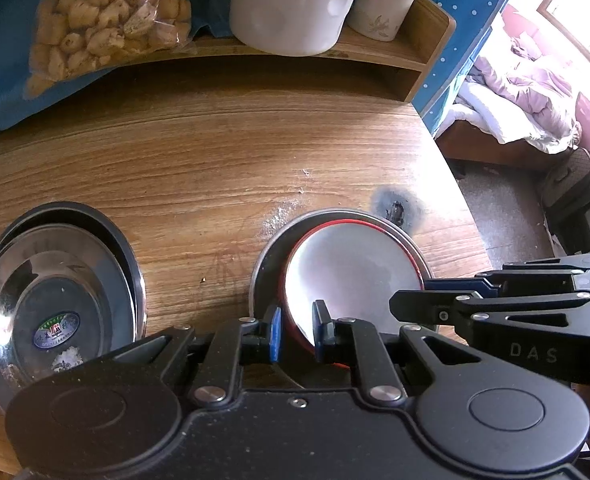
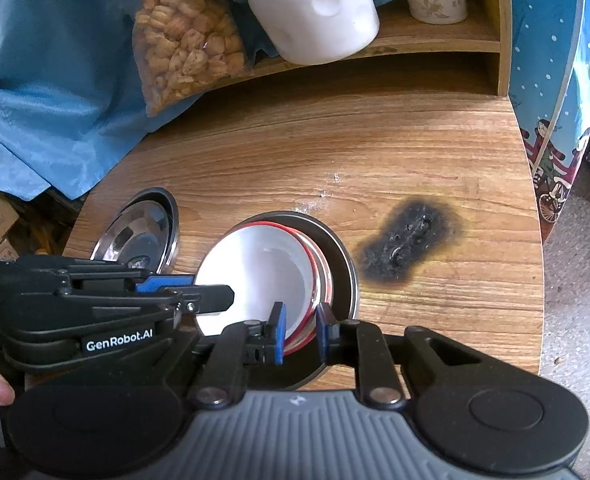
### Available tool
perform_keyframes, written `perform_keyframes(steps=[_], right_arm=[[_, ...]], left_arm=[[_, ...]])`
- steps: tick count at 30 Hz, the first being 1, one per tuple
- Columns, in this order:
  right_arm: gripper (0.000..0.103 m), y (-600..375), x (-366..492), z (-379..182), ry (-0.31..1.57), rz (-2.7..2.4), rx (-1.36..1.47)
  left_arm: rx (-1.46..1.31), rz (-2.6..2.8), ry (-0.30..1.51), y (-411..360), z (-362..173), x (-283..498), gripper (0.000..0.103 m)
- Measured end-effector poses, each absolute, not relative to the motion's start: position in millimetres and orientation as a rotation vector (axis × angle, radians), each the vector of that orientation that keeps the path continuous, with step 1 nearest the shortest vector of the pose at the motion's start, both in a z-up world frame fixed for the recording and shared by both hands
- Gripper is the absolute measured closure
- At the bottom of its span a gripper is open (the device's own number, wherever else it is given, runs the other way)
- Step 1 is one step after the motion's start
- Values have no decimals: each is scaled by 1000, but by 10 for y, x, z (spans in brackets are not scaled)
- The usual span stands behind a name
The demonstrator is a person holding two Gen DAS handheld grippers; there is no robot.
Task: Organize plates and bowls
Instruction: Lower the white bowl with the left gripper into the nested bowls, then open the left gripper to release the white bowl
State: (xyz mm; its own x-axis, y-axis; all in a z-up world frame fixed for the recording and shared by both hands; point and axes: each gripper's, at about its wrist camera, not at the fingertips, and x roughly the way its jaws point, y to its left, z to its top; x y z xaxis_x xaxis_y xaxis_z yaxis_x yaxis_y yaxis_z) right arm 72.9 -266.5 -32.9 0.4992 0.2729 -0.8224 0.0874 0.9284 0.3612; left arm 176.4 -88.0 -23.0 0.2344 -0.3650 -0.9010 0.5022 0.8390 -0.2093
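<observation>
Your wooden surface (image 2: 435, 152) carries a burn mark (image 2: 409, 250) to the right of the dishes. A shelf (image 1: 395, 46) at the back holds a white jug (image 1: 291, 12) and a bag of snacks (image 1: 107, 20). Steel plates (image 1: 55, 292) are stacked at the left. The red-rimmed white bowl (image 1: 351, 272) sits tilted inside a steel plate (image 2: 341, 256), mid-surface. Your left tool (image 1: 297, 334) is narrow, pads clamped on the bowl's near rim. Your right tool (image 2: 301, 332) is narrow too, straddling the bowl's opposite rim; pad contact there isn't clear.
</observation>
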Motion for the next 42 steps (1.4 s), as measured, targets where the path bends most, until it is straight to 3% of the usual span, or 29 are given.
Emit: perform_keyframes(steps=[10,15,16,17,18,26,27,42], right_arm=[[78,-2660,724,-324,1043,106,383],[75,-2646,693,-281,1031,108,366],[72,-2643,683,-268,1025,104,362],[62,-2648,669,-244,1013,100,359],[58,-2649,655,-221,1001,94,357],[6,-2744,604,-100,927,24,342],[4,-2758,605,-100,925,11,335],[0,-2985,562,-223,967,-47,254]], left_arm=[[131,-594,1182,-869,-209,1743,84],[100,-584,1172,-799,-159,1746,66],[92,-582,1167,-784,-139,1746,61],[90,-570,1157,-772,-115,1744,44],[93,-542,1139,-756,-83,1741,35],[22,-411,1090,-536,16,1769,6],[19,-384,1089,-513,15,1761,3],[-50,-122,1122,-331,-121,1451,1]])
